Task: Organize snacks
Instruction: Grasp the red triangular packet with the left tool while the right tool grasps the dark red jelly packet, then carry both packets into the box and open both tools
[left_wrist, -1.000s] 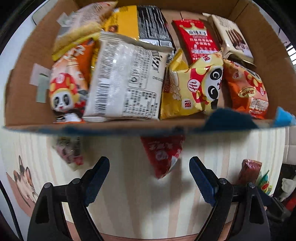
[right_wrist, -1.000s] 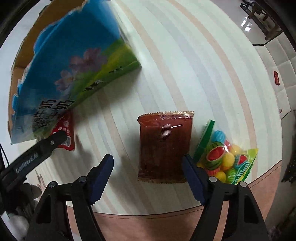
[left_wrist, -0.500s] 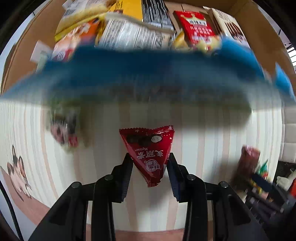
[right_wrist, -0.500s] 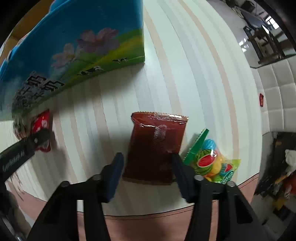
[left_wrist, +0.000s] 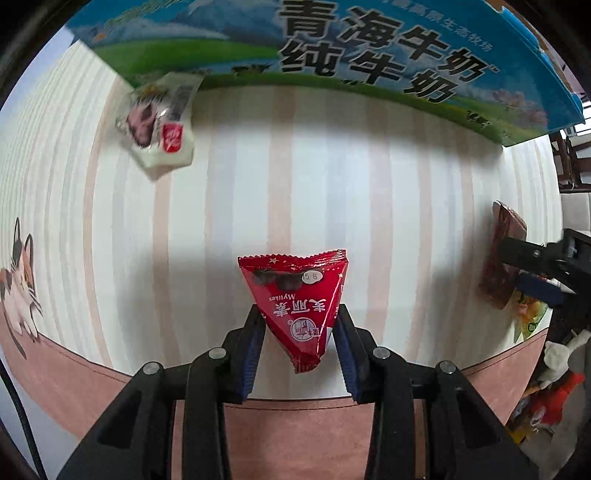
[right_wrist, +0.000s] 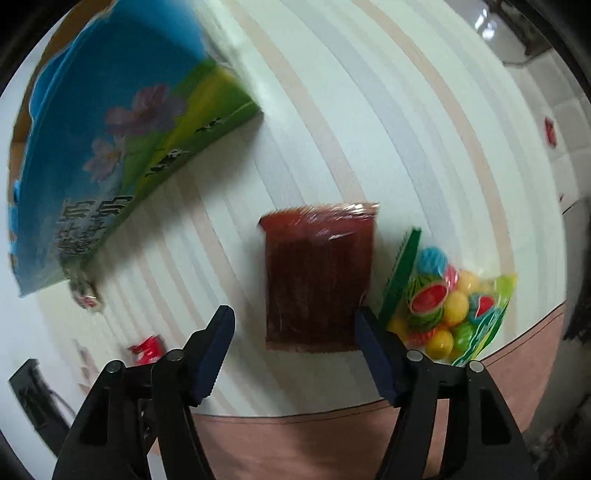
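Blue milk carton (left_wrist: 369, 44) just beyond the gripped red triangular packet (left_wrist: 299, 306).

Round table (left_wrist: 369, 177) under a cloth of pale white, grey and pink stripes, cartoon cat (left_wrist: 18, 273) printed at its left edge, plain pink border (right_wrist: 524, 354) along the rim, tufted white padded wall panel (right_wrist: 565, 122) beyond, dark wooden chairs (left_wrist: 572, 162) off to the right

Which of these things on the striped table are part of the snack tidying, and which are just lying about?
Part of the job:
- red triangular foil snack packet, clamped in the left hand-held gripper
- dark red flat packet
- clear bag of fruit-coloured gum balls
- small white wrapped sweet
- blue-and-green milk carton box

Just there:
- cat picture on the tablecloth
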